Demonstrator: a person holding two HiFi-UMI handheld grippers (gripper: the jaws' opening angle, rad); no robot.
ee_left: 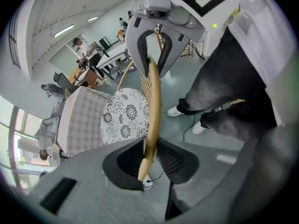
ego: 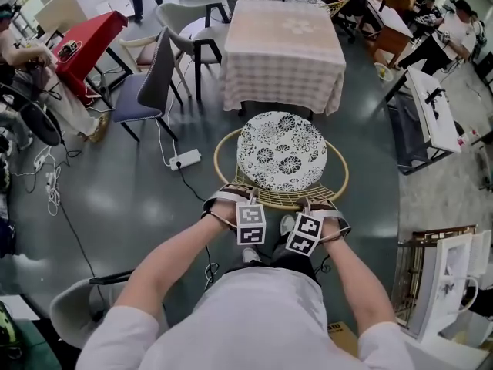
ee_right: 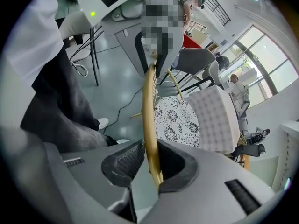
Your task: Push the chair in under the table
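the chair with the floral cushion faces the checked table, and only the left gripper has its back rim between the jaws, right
Not only the left. The right gripper view shows the right gripper with the rattan rim between its jaws too, just as the left gripper has it in the left gripper view. The rest stands.

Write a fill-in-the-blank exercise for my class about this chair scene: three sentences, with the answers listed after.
The left gripper and right gripper each clamp the rattan rim of the ____.
Its round cushion has a ____ pattern.
The table ahead is draped in a ____ cloth.
Answers: chair; floral; checked.
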